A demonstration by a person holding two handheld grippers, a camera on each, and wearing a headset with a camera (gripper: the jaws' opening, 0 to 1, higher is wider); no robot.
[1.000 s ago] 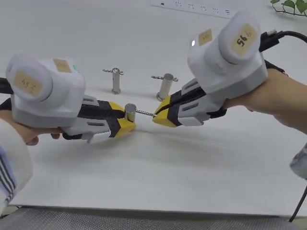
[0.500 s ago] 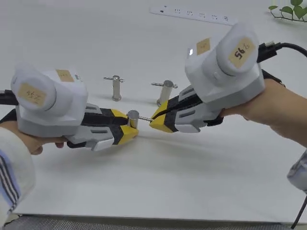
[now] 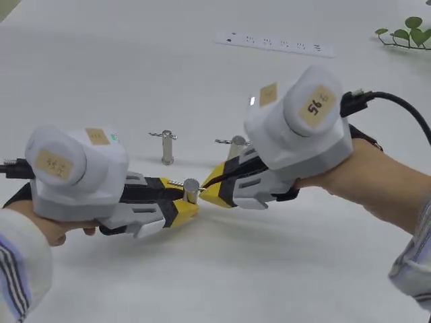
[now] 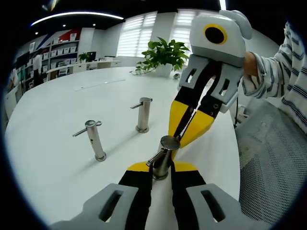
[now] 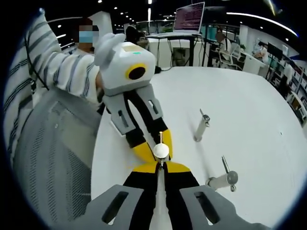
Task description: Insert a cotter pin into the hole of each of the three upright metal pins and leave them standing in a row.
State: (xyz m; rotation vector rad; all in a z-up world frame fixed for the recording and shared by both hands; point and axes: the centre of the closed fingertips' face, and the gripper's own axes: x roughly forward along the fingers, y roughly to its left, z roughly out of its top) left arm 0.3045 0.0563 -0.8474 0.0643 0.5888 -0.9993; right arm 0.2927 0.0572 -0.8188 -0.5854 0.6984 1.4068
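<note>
The left hand-held gripper (image 4: 162, 171) is clamped on the lower part of a metal pin (image 4: 164, 152). This pin stands upright on the white surface (image 3: 222, 269) between the yellow jaw tips. The right hand-held gripper (image 5: 160, 166) meets it from the opposite side, with its jaws pressed together on the end of a cotter pin (image 4: 152, 159). The cotter pin passes through the hole near the top of the held pin, and its thin end comes out on the side away from the right hand-held gripper. Behind them a second metal pin (image 4: 95, 140) and a third metal pin (image 4: 142, 114) stand upright, apart from each other. Each one carries its own cotter pin across the top. A power strip (image 3: 274, 44) lies far back on the surface.
</note>
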